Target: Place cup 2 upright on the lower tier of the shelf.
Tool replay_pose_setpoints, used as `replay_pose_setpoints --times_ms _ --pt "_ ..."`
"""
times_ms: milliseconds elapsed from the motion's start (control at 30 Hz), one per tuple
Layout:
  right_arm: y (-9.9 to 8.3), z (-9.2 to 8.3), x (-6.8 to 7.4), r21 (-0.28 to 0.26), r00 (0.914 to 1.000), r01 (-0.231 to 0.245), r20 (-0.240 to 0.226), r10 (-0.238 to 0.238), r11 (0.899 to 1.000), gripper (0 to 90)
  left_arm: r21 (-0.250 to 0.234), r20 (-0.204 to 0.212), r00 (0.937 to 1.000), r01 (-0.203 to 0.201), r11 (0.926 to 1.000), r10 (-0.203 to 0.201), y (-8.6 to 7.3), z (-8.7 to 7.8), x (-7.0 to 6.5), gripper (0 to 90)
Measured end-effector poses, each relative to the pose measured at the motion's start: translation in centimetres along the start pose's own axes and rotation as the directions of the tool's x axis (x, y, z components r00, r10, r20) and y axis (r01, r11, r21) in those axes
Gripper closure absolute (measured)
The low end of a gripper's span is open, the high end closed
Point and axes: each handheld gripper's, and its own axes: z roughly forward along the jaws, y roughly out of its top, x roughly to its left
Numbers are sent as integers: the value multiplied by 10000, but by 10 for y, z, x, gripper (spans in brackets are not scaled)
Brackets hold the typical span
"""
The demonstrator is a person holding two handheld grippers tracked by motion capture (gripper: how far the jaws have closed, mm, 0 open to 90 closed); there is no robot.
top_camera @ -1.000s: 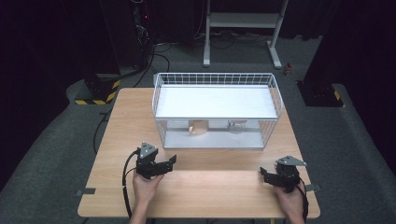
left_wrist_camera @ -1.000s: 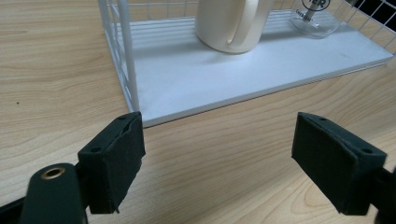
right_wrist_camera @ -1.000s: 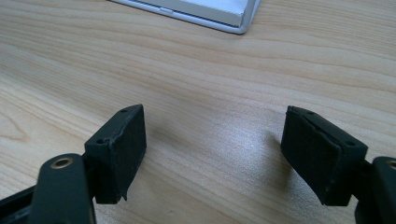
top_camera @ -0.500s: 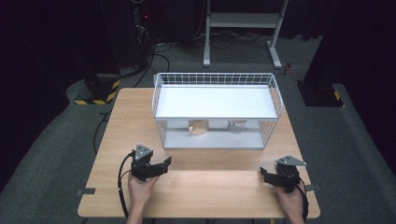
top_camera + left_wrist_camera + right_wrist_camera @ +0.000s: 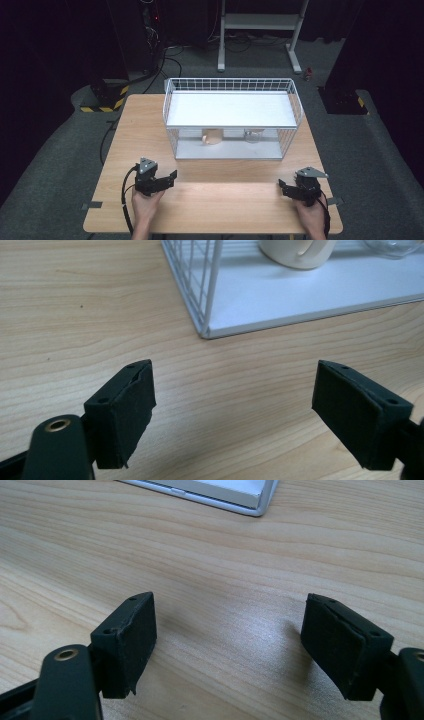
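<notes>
The cream mug [image 5: 212,136] stands on the lower floor of the white wire rack [image 5: 232,85], under its white shelf, which hides the mug's top in the high view; in my left gripper view its rim is cut off. Beside it a clear glass thing [image 5: 252,135] is too faint to make out. My left gripper [image 5: 165,179] hovers near the rack's front corner, fingers [image 5: 122,412] spread, nothing between. My right gripper [image 5: 289,188] rests over bare tabletop [image 5: 235,200], fingers [image 5: 127,642] likewise spread.
</notes>
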Motion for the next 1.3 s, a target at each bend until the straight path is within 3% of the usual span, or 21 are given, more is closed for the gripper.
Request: replay_pose_setpoints --times_ms 233,900,1200,1300 --pt "0 0 0 -2 10000 17 -2 -17 10000 223 -15 -206 9998 4 10000 -4 -7 1 6 178" --pt "0 0 0 -2 10000 16 -1 -16 10000 223 802 -957 9951 -158 9967 235 -22 17 14 179" --pt "0 0 0 -3 10000 14 -3 -14 10000 223 865 -1248 9916 -229 9960 336 -24 22 14 181" --pt "0 0 0 -3 10000 16 -2 -16 10000 223 950 -1469 9872 -491 9943 628 -25 23 11 181"
